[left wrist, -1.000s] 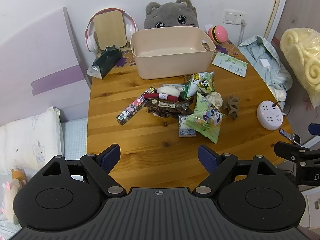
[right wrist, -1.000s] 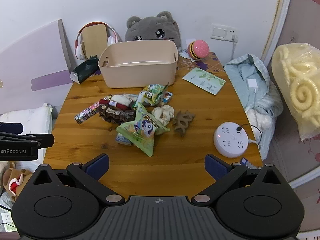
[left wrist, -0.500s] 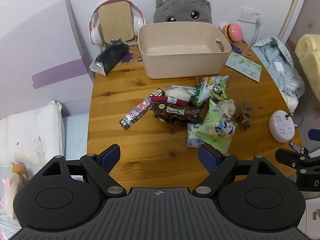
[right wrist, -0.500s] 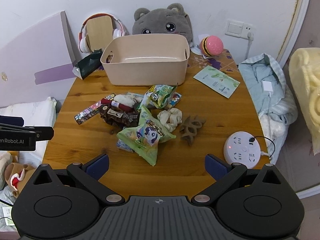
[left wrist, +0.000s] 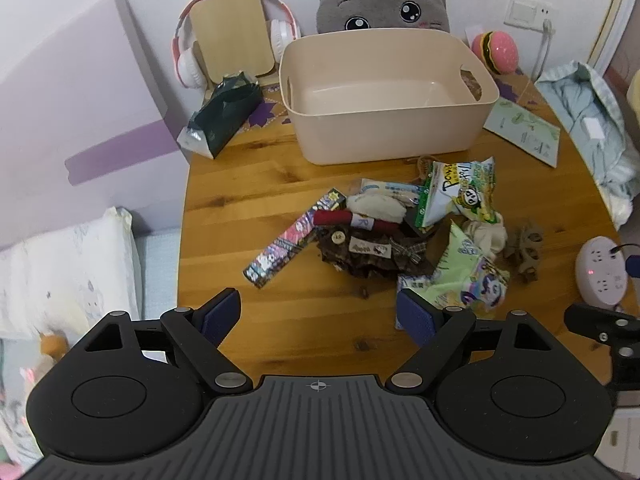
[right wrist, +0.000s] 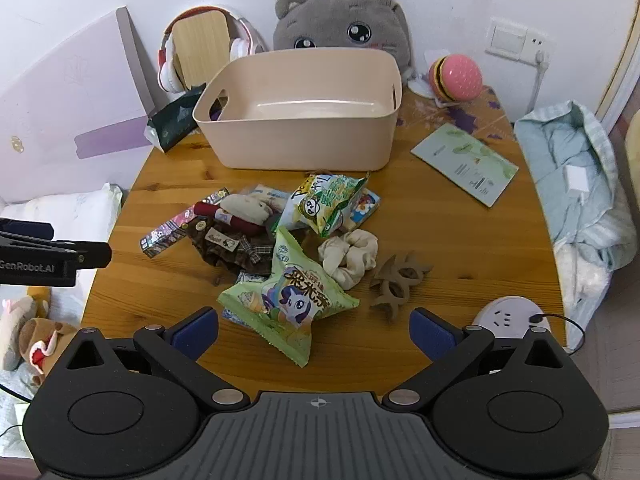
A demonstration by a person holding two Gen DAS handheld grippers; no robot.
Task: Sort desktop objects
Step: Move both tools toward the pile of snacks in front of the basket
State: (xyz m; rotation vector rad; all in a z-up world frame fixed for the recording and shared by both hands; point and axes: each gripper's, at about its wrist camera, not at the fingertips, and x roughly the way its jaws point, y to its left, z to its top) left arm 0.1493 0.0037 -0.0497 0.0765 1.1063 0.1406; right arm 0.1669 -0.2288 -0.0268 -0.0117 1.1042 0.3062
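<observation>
A heap of small items lies mid-table: a green pony snack bag (right wrist: 288, 300), a green panda snack bag (right wrist: 326, 200), a cream scrunchie (right wrist: 350, 256), a brown hair claw (right wrist: 398, 284), a brown plaid bow (left wrist: 372, 254), a long patterned box (left wrist: 294, 238). An empty beige bin (right wrist: 304, 120) stands behind them. My left gripper (left wrist: 318, 316) is open and empty above the table's near edge, in front of the patterned box. My right gripper (right wrist: 314, 330) is open and empty, hovering just short of the pony bag.
A grey cat plush (right wrist: 344, 28), headphones on a wooden board (right wrist: 200, 48), a dark tissue pack (left wrist: 224, 114) and a pink burger toy (right wrist: 456, 76) line the back. A green booklet (right wrist: 466, 162), a white power strip (right wrist: 506, 318) and a blue quilt (right wrist: 576, 184) sit right.
Both grippers have moved forward toward the heap and the bin, so the items look nearer. Both stay open and empty.
</observation>
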